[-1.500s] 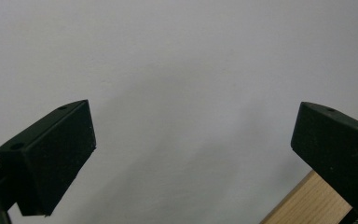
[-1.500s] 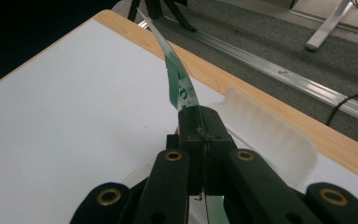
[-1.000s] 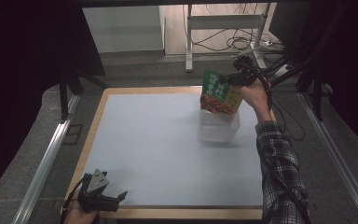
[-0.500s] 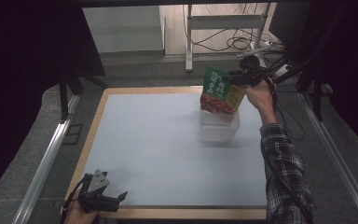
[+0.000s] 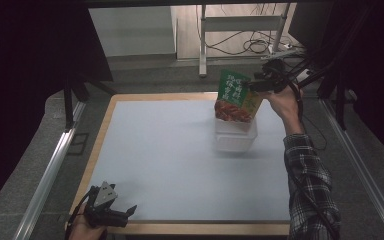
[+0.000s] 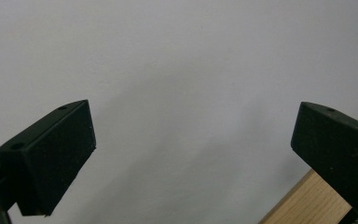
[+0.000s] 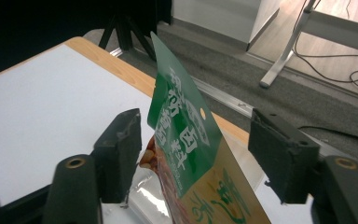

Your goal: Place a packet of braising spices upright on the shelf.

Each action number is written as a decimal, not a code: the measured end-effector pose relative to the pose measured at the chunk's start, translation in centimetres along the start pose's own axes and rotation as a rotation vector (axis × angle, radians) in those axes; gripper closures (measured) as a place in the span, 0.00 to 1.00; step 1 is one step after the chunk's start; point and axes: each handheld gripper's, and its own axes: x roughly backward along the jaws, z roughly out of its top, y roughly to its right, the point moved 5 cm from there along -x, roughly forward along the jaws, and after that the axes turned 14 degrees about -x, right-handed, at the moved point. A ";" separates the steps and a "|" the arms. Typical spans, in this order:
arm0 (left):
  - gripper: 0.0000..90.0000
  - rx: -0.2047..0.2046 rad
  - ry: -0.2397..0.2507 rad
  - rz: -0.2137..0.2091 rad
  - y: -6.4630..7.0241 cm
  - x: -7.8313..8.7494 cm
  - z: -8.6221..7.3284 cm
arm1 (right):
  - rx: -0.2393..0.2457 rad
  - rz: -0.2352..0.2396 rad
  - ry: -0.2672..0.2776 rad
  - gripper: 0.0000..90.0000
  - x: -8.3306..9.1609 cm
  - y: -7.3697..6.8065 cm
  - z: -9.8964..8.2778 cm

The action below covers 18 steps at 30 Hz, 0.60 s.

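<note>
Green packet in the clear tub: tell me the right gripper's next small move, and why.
Probably draw the right gripper back and up. Its jaws have just been opening and stand apart from the green packet, which leans upright in the clear tub.

Both black two-jaw grippers held apart, jaws spread

The left gripper (image 5: 111,214) lies low at the near edge, jaws wide apart. The right gripper (image 5: 258,84) is raised on an outstretched, plaid-sleeved forearm (image 5: 310,190); its jaws have just been opening, neither pad pressing anything.
</note>
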 end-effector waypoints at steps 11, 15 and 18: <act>0.00 -0.003 -0.003 0.000 0.0 0.0 0.0 | -0.016 -0.033 0.034 0.21 0.7 0.5 0.1; 0.00 -0.002 -0.003 -0.001 0.0 0.0 0.0 | -0.021 -0.024 0.043 0.17 1.2 0.7 -0.1; 0.00 -0.004 -0.004 -0.001 0.0 0.0 0.0 | -0.024 -0.019 0.049 0.14 1.5 0.6 -0.3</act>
